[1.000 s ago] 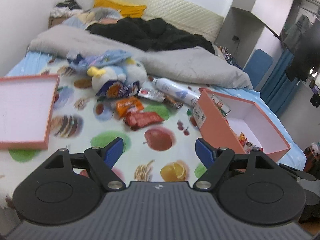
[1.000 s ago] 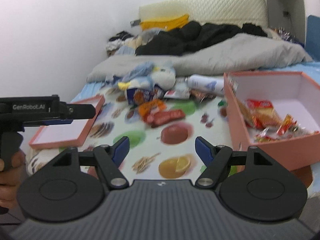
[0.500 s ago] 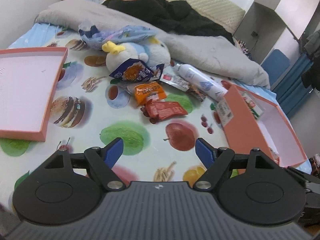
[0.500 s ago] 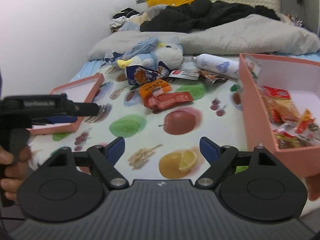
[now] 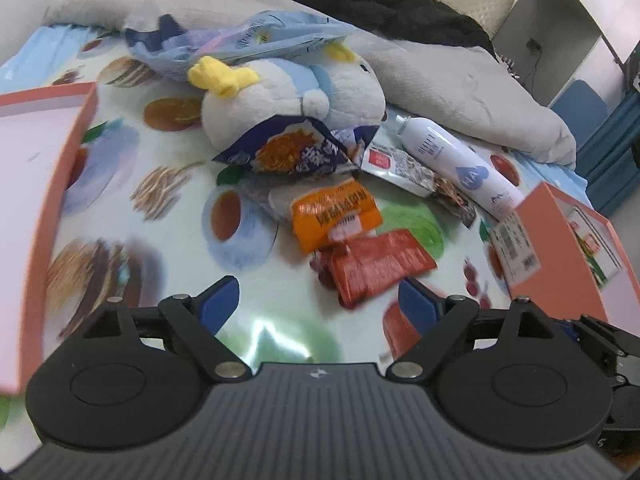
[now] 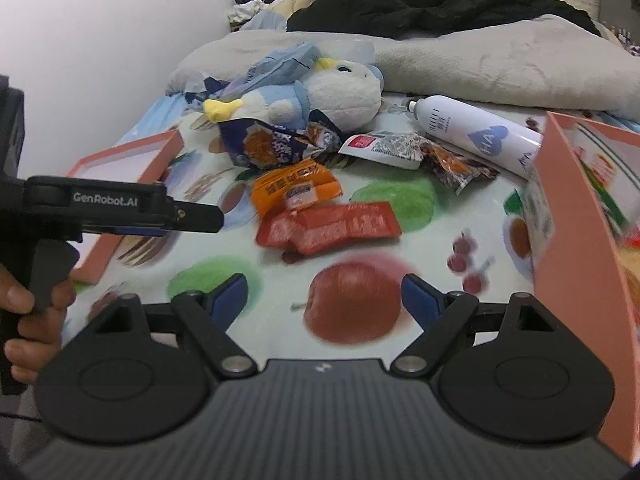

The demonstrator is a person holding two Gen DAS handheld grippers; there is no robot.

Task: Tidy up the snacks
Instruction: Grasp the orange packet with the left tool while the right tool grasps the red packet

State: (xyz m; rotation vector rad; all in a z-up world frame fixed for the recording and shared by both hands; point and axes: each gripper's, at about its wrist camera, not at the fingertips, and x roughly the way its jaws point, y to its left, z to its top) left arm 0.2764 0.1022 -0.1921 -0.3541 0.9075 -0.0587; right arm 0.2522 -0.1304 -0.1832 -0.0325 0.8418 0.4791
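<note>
Both grippers angle down over the fruit-print bedsheet (image 6: 352, 312), toward a loose heap of snack packets.

Left gripper (image 5: 320, 300): jaws wide, have just been opening further, nothing between them. Right gripper (image 6: 324, 294): jaws wide and empty, widened earlier in the last second.

Where the snacks lie: the red packet (image 5: 380, 266) is nearest, flat on the sheet, just ahead of the left gripper's right finger. The orange packet (image 5: 334, 214) touches its far edge and seems to overlap it slightly. Behind that is a blue crinkled bag (image 5: 290, 152) leaning against a plush penguin (image 5: 296, 96). A white-and-red sachet (image 6: 380, 146) and a brown wrapper (image 6: 456, 166) lie beside a white spray bottle (image 6: 480, 136).

The open salmon-pink box (image 6: 576, 240) stands at the right edge, with some packets seemingly already inside. Its lid (image 5: 44, 184) lies face-up on the left.

Step in hand, as judged: approach for a pick, most likely the red packet.

How to do it well:
- Flat foil gives little to bite, so come in low and catch one raised edge rather than pressing from above.
- Take the red one alone; the orange packet may drag along.
- Keep the two grippers apart; they are near each other here.
- Leave the bottle and plush; neither is a snack.
</note>
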